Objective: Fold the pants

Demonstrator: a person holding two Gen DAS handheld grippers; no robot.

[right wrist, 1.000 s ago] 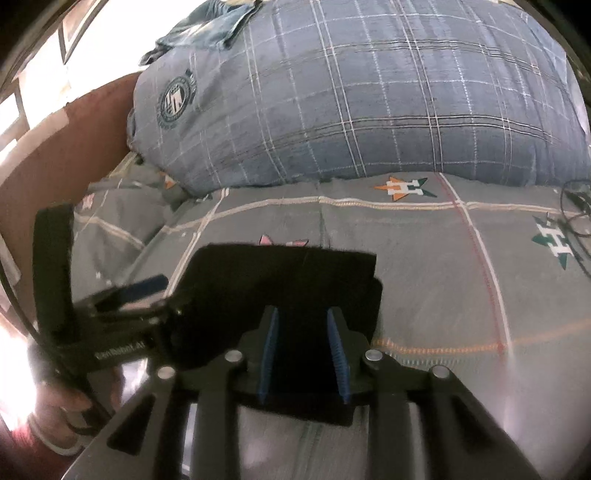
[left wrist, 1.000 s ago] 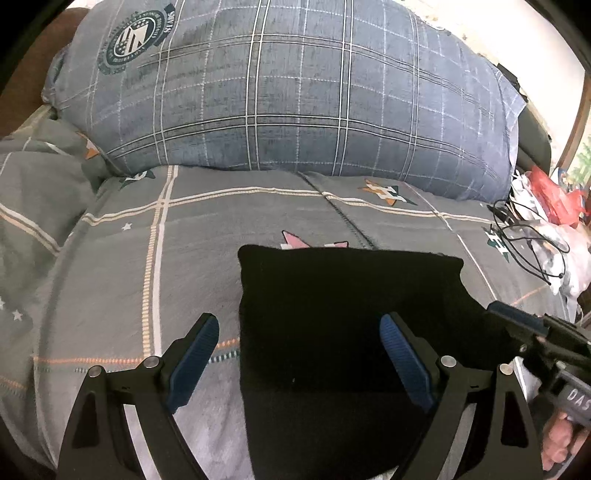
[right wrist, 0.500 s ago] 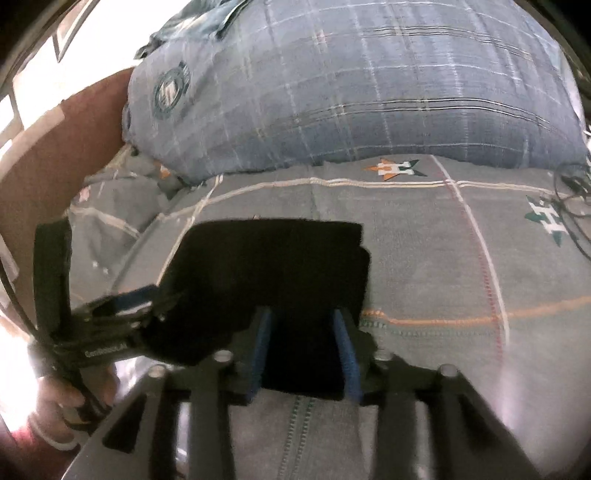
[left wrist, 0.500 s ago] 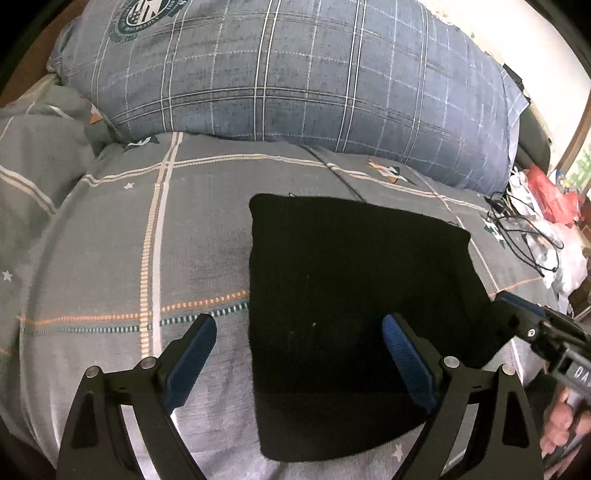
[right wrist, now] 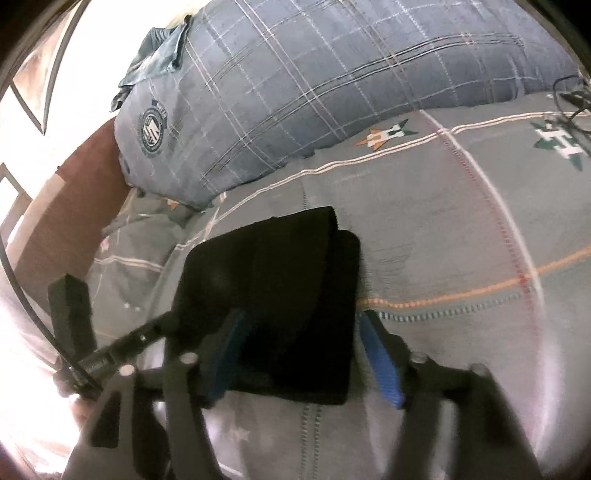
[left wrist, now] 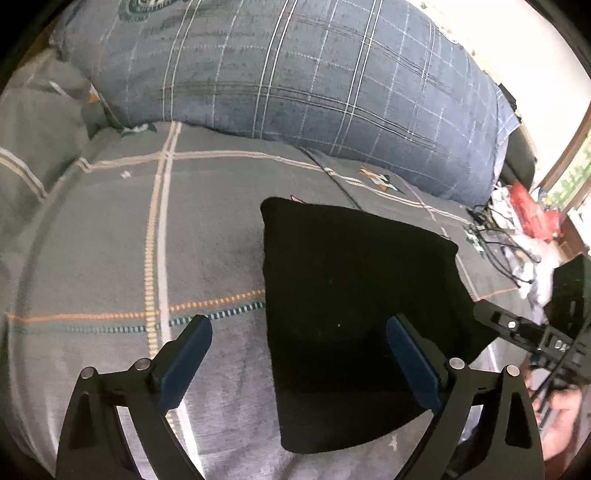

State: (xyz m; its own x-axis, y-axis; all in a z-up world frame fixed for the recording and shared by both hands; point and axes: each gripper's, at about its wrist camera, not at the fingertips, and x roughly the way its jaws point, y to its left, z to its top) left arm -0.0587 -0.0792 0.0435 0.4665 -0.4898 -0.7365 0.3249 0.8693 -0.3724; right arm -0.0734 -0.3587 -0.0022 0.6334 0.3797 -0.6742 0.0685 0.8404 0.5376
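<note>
The folded black fabric pants (right wrist: pixel 280 295) were so dark in both wrist views that no seam, waistband or separate layer could be read, and their near edge in the right wrist view lay partly behind the blurred blue-padded fingers (right wrist: pixel 380 363) of the right gripper (right wrist: pixel 301 360). In the left wrist view that black-framed gripper was cut off by the right edge, and the hand (left wrist: pixel 561 417) beneath it was a blur. The large blue-grey plaid pillow (left wrist: pixel 295 74) ran past the top edge, its round emblem (left wrist: pixel 155 5) half lost.
</note>
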